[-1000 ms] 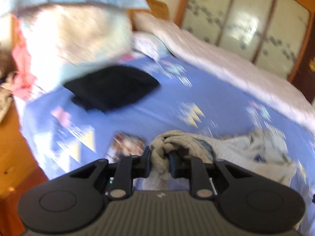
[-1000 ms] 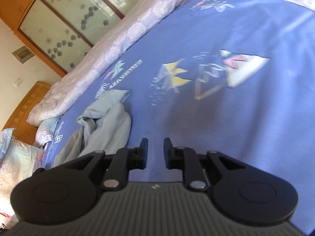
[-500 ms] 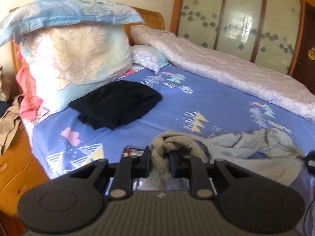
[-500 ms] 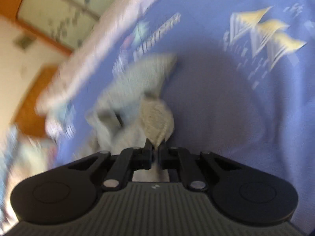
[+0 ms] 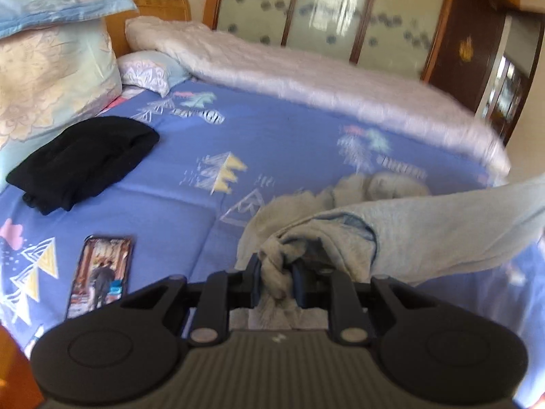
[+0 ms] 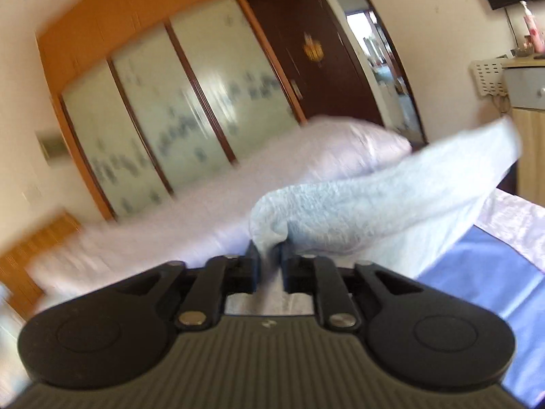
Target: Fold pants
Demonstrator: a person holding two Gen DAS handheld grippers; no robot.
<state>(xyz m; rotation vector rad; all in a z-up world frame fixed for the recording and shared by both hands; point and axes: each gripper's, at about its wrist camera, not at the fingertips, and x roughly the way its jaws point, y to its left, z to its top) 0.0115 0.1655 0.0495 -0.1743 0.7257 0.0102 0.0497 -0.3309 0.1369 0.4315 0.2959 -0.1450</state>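
Lifted off the bed (image 5: 306,129) since before, the soft, limp pants (image 5: 425,225) stretch between the left gripper (image 5: 276,274), clamped on bunched waistband, and the right gripper (image 6: 269,262), opening around cloth.

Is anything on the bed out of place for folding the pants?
Yes: a phone lies screen up on the blue sheet, beside the bunched grey pants, where they might be spread flat.
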